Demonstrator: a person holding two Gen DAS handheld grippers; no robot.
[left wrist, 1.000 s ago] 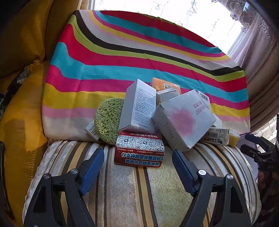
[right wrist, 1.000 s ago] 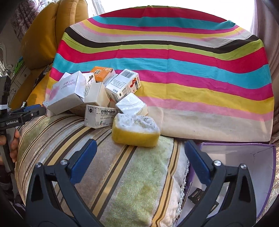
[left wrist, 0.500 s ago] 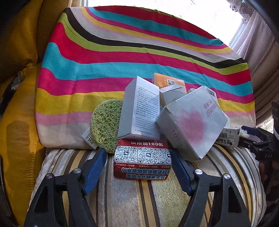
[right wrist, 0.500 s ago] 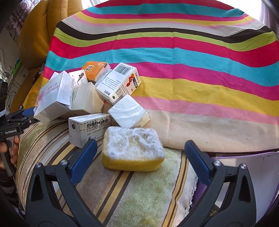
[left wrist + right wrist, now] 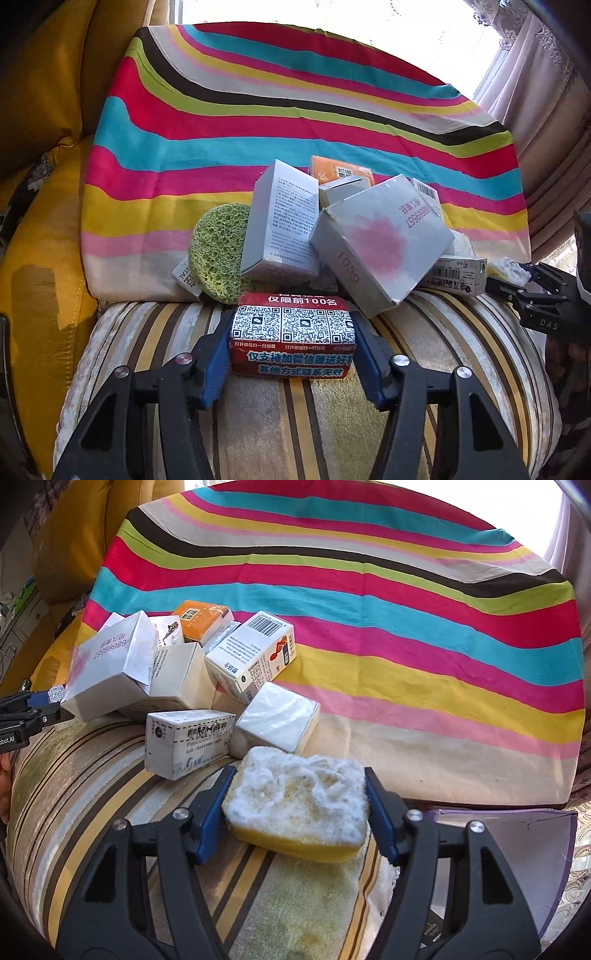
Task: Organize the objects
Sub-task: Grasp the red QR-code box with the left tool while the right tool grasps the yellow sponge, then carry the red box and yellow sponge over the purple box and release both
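On the striped cushion (image 5: 443, 350), left tool (image 5: 293, 332) closing on red box (image 5: 293, 334) by its short ends: light, stiff card. Right tool (image 5: 297, 797) closing on yellow sponge (image 5: 297, 801): soft, squashy, grip sides gently.

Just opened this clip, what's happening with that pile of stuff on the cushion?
A person with two handheld grippers is sorting a heap of small boxes and sponges on a striped cushion. The left gripper is closing around a red box with QR codes, its pads at the box's sides. The right gripper is closing around a yellow sponge with a white top. Both items rest on the cushion. An open purple-edged box sits at the right.
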